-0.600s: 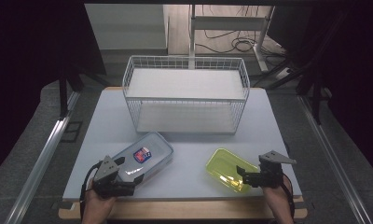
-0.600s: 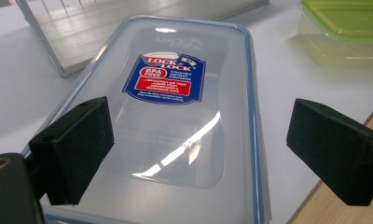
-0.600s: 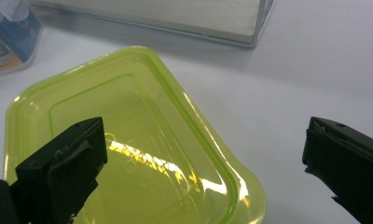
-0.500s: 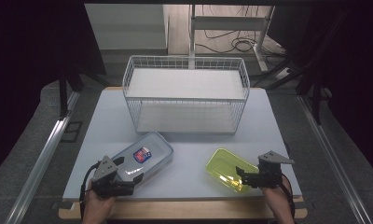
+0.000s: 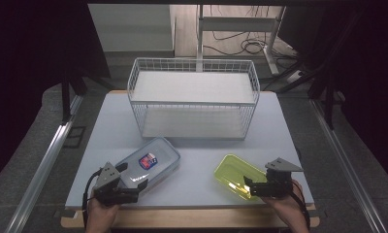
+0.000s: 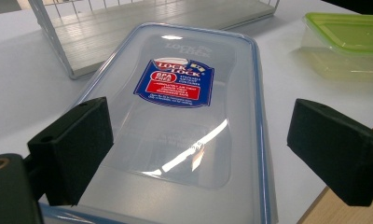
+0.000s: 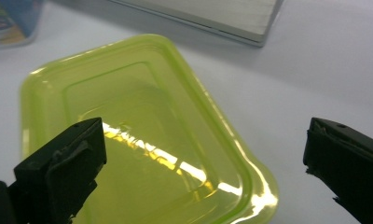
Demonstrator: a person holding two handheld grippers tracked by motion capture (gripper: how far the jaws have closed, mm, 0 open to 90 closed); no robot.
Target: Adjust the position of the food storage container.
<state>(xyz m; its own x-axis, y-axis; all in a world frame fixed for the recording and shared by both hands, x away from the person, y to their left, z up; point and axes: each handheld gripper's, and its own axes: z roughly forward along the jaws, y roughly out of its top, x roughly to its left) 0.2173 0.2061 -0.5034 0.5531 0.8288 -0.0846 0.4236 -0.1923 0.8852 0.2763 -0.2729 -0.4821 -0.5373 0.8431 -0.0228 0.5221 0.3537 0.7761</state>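
Note:
A clear lidded food box (image 5: 148,164) (image 6: 175,116) with a red and blue label lies flat on the table's front left. My left gripper (image 5: 136,183) (image 6: 198,154) is open, its jaws standing wide on either side of the box's near end. A yellow-green lidded container (image 5: 236,174) (image 7: 138,140) lies at the front right. My right gripper (image 5: 248,187) (image 7: 203,172) is open above that container's near right corner. One jaw stands over the lid, the other over bare table.
A white wire basket (image 5: 194,99) (image 6: 72,42) stands at the back middle of the grey table (image 5: 202,150). The table's wooden front edge (image 5: 192,218) runs just below both hands. Dark floor and metal rails flank the table.
Both grippers have crept slightly forward toward their containers. The containers have not moved.

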